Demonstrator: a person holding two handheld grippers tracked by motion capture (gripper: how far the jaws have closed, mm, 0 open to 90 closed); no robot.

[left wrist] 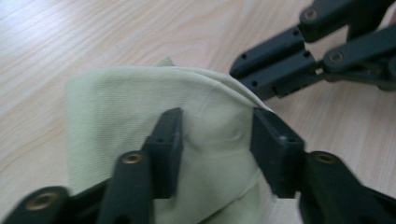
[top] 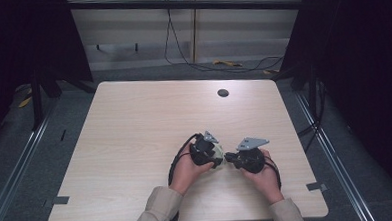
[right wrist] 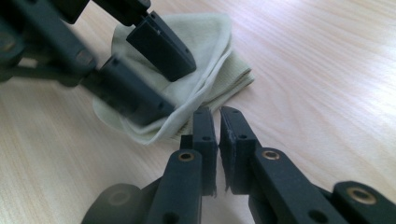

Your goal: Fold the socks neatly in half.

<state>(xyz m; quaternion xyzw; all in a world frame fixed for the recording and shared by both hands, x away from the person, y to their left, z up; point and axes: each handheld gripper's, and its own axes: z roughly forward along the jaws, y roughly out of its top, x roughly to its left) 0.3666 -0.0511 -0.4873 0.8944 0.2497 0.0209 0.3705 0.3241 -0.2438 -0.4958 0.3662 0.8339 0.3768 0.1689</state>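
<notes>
A folded cloth [left wrist: 140,121] is seen lying on the bench [top: 134,123] beneath the half-open, empty left tongs [left wrist: 215,140], while the nearly closed right tongs [right wrist: 218,135] are held empty just beside its edge.

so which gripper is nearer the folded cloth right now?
Left. The left gripper sits over the folded cloth, jaws apart astride its fabric. The right gripper is nearly shut beside the cloth's edge; whether it pinches that edge is unclear.

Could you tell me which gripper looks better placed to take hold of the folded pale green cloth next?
Probably the left gripper: its jaws stand apart directly over the folded pale green cloth, while the right gripper is nearly closed beside the cloth's edge.
</notes>
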